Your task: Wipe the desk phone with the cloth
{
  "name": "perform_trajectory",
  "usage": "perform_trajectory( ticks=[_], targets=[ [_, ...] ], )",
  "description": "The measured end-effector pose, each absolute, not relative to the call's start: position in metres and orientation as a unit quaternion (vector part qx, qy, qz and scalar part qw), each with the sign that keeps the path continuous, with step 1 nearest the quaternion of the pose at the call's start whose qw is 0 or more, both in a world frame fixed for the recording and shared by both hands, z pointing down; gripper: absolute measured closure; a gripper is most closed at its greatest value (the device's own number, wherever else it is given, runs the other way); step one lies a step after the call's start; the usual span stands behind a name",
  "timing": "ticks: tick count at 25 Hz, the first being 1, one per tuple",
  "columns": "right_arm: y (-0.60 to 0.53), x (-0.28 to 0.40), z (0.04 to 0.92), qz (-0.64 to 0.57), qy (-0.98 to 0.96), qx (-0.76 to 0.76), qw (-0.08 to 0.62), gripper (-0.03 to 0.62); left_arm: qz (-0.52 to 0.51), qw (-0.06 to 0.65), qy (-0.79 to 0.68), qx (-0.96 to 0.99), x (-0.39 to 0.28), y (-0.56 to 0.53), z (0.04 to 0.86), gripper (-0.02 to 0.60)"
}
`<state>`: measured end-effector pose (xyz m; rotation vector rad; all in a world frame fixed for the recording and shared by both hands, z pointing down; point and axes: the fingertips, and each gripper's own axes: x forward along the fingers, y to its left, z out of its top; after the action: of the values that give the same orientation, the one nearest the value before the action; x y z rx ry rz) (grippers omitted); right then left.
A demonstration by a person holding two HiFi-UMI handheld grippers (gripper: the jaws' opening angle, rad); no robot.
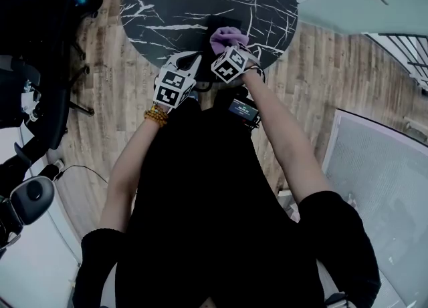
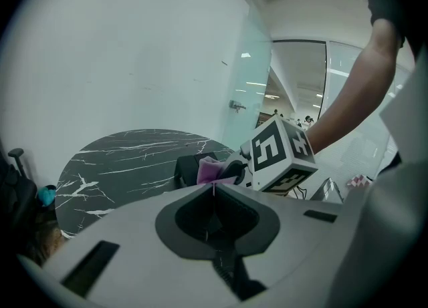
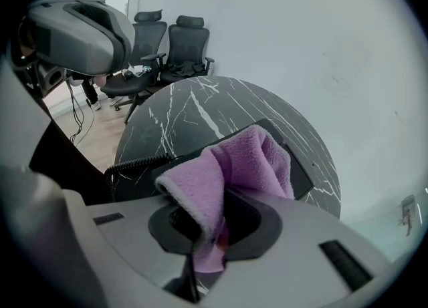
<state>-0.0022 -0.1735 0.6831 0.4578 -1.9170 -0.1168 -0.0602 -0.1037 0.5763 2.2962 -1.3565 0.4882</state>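
- Far left of the head view: black office chairs on a wood plank floor, well clear of the work.
- Left tool: jaws fully together with nothing between them. In the head view it sits left of centre at the near rim of the surface, behind the right tool.
- Right tool: clamped on the purple cloth. A fold runs down into the jaw slot and the rest bunches up ahead of the tips.
- Key relation: the desk phone lies straight ahead of and below the right tool, directly under the cloth bundle. I can't tell whether the cloth touches it.
- Phone's long axis in the right gripper view runs lower left to upper right. The coiled cord comes off the left end, and the bare dark slab shows right of the cloth.
- The right tool is clearly the nearer one. I judge the wipe is its job, stroking along that axis toward the upper right. The left could steady the phone, but its jaws would have to part first.
- Surface: round black marble top with white veins. The phone sits near its near edge, centre frame, and is hard to pick out, black on black.
- Right of frame: a pale glass panel with a handle, and a white wall behind the surface.
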Motion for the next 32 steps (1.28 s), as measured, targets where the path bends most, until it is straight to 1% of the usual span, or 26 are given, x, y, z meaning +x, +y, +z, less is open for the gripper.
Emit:
perform_trajectory(
  ticks=[19,32],
  targets=[
    [-0.152,-0.003,0.691,-0.024,-0.811,0.179,0.557,0.537,0.183,0.213,-0.478,0.832,-0.053,-0.102,0.579,0.563],
    [-0.125,-0.002,0.704,-0.027,-0.805,0.133,0.577,0.537,0.198,0.216,-0.467,0.834,-0.050,-0.100,0.588,0.563]
  ],
)
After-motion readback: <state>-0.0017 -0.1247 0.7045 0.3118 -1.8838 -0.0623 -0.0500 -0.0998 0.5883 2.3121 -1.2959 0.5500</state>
